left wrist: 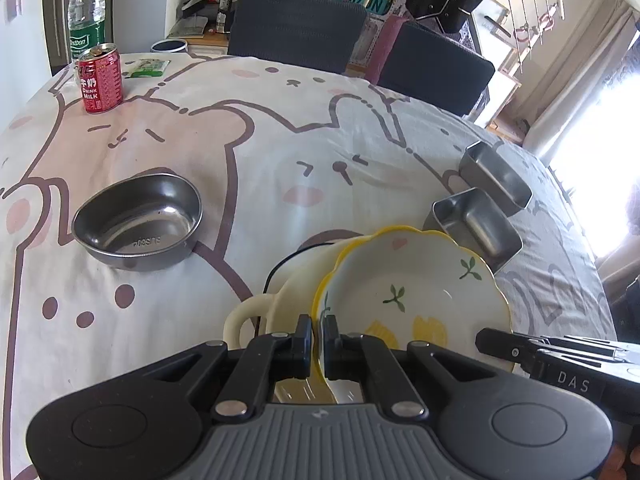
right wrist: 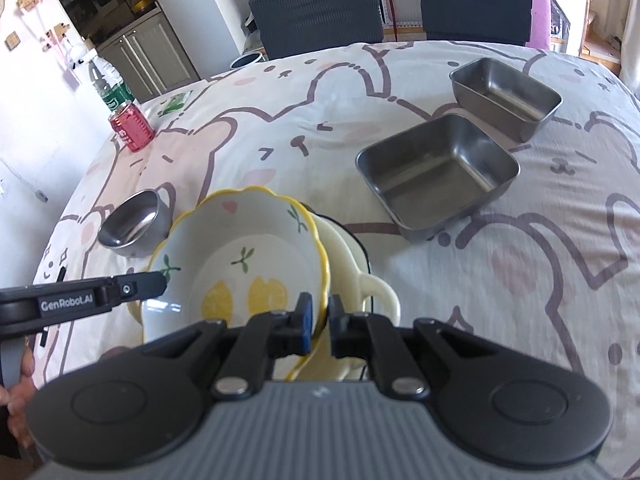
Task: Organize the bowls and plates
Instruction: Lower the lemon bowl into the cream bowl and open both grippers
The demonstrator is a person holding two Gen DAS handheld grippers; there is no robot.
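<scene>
Lemon plate (left wrist: 412, 292) — both rims pinched: left gripper (left wrist: 317, 334) and right gripper (right wrist: 319, 314), jaws clenched on it; held over cream handled dish (right wrist: 352, 264); step: nesting; next — lower level, then release.

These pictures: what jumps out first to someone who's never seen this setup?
The lemon plate in the foreground, pinched at opposite rims by the left tool and the right tool, over a cream bowl. Behind it, two steel trays sit at right and a red can far left on the cartoon cloth.
</scene>
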